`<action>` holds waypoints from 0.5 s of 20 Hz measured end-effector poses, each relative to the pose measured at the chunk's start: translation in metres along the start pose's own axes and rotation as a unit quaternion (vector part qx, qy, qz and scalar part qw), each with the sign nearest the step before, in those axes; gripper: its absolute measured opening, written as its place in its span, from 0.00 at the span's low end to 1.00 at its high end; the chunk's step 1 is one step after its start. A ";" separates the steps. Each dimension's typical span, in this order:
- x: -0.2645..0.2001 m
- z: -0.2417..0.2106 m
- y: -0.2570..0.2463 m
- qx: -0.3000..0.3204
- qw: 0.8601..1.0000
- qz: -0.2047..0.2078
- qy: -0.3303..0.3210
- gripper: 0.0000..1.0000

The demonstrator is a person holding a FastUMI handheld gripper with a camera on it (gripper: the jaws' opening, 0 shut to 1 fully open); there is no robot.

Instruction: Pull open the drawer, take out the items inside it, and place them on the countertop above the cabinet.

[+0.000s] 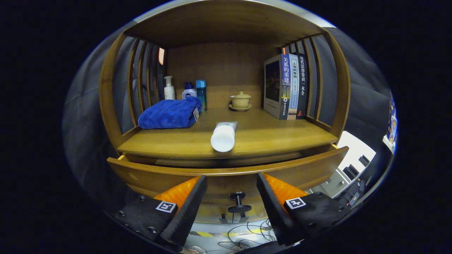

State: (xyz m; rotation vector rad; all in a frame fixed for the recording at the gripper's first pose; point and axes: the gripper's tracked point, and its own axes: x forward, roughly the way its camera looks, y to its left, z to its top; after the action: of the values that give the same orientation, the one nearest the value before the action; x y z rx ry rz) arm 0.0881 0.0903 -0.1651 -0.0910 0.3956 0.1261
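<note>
Your claw sits level, spread wide and empty, before the open drawer; its knob between the fingers; tube on the counter beyond.

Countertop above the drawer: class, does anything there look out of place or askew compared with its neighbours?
Yes. The white tube lies on its side near the front edge of the countertop, while the bottles and books stand upright. The drawer below is pulled open. The hand-held gripper is open, holding nothing.

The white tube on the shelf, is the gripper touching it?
Apart. The gripper view shows the white tube lying on the countertop, beyond the open drawer, while the gripper fingers stand spread, holding nothing.
</note>
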 end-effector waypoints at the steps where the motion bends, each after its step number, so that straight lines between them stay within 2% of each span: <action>1: 0.004 0.001 0.001 0.003 1.000 0.001 0.001 0.97; 8: 0.019 0.007 0.001 0.005 1.000 0.015 0.008 0.94; 10: 0.016 0.008 -0.012 0.012 1.000 -0.006 0.009 0.93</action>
State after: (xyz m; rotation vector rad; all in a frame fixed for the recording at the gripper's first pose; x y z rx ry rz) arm 0.1073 0.0806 -0.1630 -0.0718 0.4148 0.1086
